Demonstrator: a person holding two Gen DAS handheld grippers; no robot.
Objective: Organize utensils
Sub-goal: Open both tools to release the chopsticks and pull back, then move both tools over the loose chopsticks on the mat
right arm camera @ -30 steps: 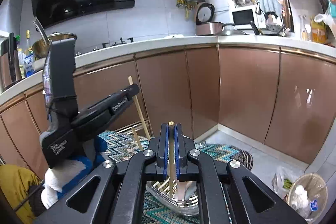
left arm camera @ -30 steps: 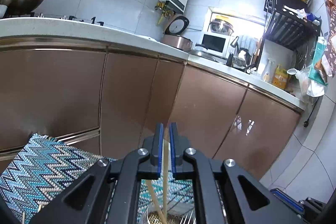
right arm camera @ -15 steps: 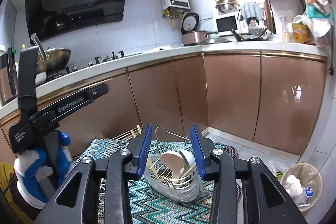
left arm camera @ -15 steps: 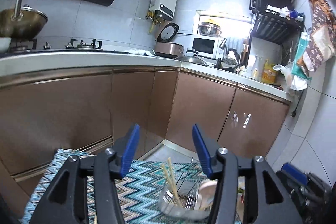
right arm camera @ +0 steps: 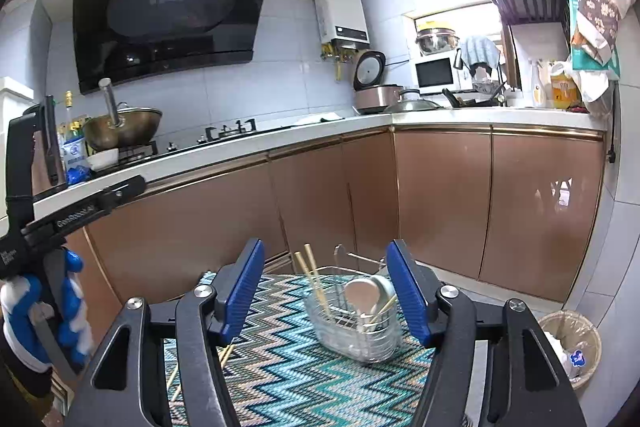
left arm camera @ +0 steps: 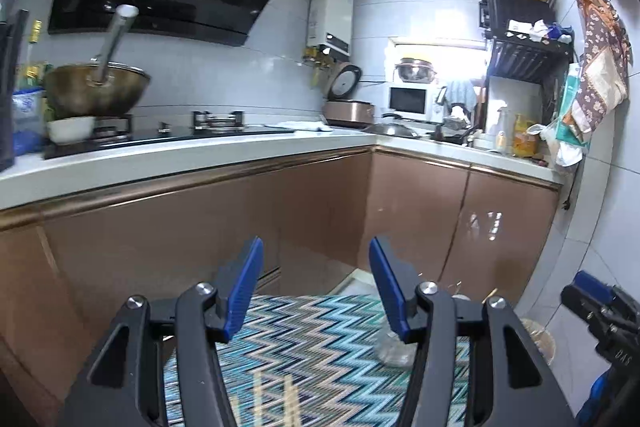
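Note:
A wire utensil basket (right arm camera: 340,339) stands on a zigzag mat (right arm camera: 280,347) on the floor. A pair of wooden chopsticks (right arm camera: 314,279) and some spoons (right arm camera: 362,293) stick up from it. My right gripper (right arm camera: 325,247) hovers above and behind the basket; its jaws are opening with nothing between them. My left gripper (left arm camera: 316,247) is open and empty over the mat (left arm camera: 320,331). The basket (left arm camera: 390,351) shows only partly behind its right finger. Loose chopsticks (left arm camera: 288,399) lie on the mat below it. A gloved hand (right arm camera: 24,307) holds the left gripper at the right wrist view's left edge.
Brown cabinets (right arm camera: 440,195) under a white L-shaped counter (right arm camera: 280,143) wall in the floor space behind the mat. A wok (right arm camera: 124,127) sits on the stove. A lined waste bin (right arm camera: 572,343) stands on the tiles to the right of the mat.
Both grippers were shut on chopsticks above the basket and have opened. Both have drawn back and risen. The released chopsticks now stand in the basket.

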